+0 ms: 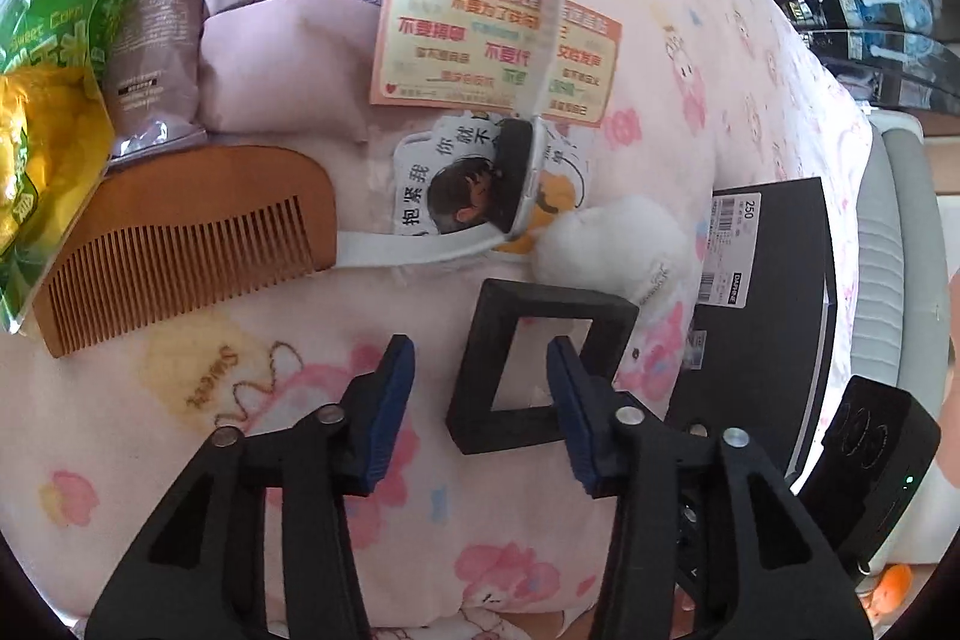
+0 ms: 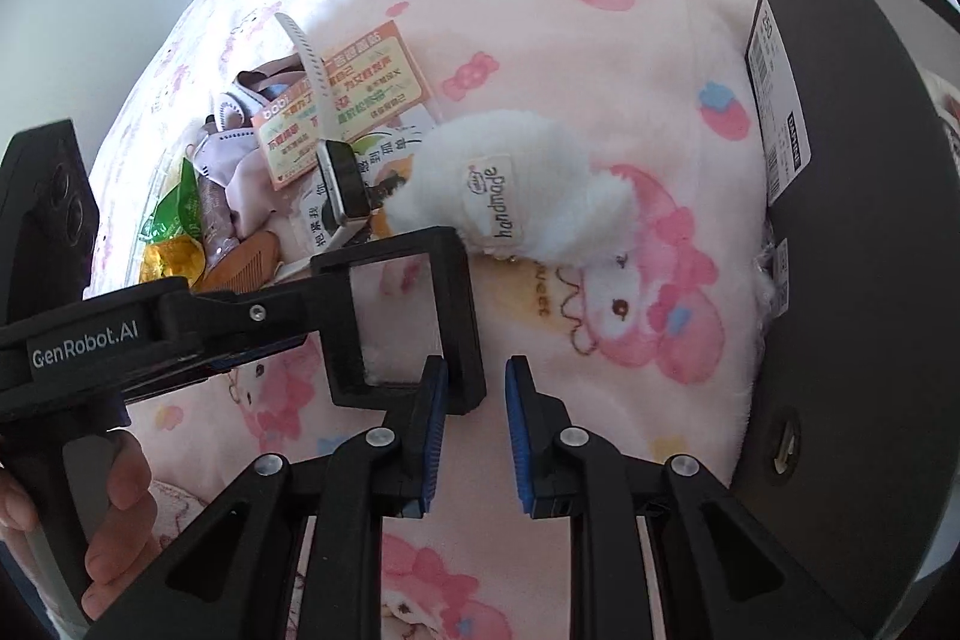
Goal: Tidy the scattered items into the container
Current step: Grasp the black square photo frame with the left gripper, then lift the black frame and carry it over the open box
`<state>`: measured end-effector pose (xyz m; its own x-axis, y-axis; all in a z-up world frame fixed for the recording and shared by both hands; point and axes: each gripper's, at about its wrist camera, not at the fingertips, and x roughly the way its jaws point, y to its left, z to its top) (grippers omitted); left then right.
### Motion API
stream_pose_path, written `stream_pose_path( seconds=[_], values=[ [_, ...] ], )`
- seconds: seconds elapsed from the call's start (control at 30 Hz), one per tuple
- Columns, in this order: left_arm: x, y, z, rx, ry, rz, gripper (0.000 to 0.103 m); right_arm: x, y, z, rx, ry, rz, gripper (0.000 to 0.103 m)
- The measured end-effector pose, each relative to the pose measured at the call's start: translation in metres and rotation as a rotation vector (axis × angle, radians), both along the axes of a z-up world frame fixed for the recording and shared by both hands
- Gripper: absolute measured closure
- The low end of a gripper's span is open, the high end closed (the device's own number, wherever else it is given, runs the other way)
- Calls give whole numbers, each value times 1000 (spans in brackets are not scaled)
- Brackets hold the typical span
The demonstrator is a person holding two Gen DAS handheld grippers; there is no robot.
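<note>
Blue-padded fingers of the left gripper (image 1: 480,343) are seen at approx. half width, pointed steeply down over the black square frame (image 1: 540,364). Its rt pad is overlapped w/ the frame's rt bar; its lt pad is kept apart from the frame, w/ blanket shown between, so no grip on the frame is seen.

The right gripper (image 2: 477,364) is set narrow, w/ only blanket between the pads. Its lt pad is seen against the frame's near corner; contact cannot be told. A hand (image 2: 120,490) is wrapped round the left gripper's handle.

The frame is laid flat on the pink printed blanket (image 2: 600,40), just beside the white plush piece (image 2: 540,184) marked "handmade".

Scattered beyond are:
- a watch w/ white strap (image 1: 522,172), laid over an orange card (image 1: 480,34) and a sticker (image 1: 438,184)
- a wooden comb (image 1: 186,238)
- a brown sachet (image 1: 156,40)
- a green corn packet (image 1: 42,100)
- pink cloth items (image 1: 282,58)

The black box (image 1: 774,244), i.e. the container, is placed at the blanket's rt edge, near the plush piece and apart from the frame.
</note>
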<state>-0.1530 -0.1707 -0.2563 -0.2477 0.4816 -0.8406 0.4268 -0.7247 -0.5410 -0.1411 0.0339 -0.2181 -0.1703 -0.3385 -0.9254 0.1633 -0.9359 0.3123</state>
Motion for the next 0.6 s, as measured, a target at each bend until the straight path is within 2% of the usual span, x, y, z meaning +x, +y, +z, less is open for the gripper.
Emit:
stream_pose_path(
  seconds=[0.17,0.27,0.4,0.53,0.6],
  values=[
    [-4,12,-8,10,-29,-49,71,-7,-8,-9,-49,-1,16,86],
    [-3,14,-8,6,-38,-66,85,-3,-5,-2,-63,40,-15,87],
    [3,13,6,39,22,-78,88,5,-1,18,-74,87,-5,87],
    [6,18,32,170,94,-108,88,11,11,48,-43,139,-16,87],
    [14,25,54,178,133,-122,88,12,24,66,-86,140,-25,87]
  ],
)
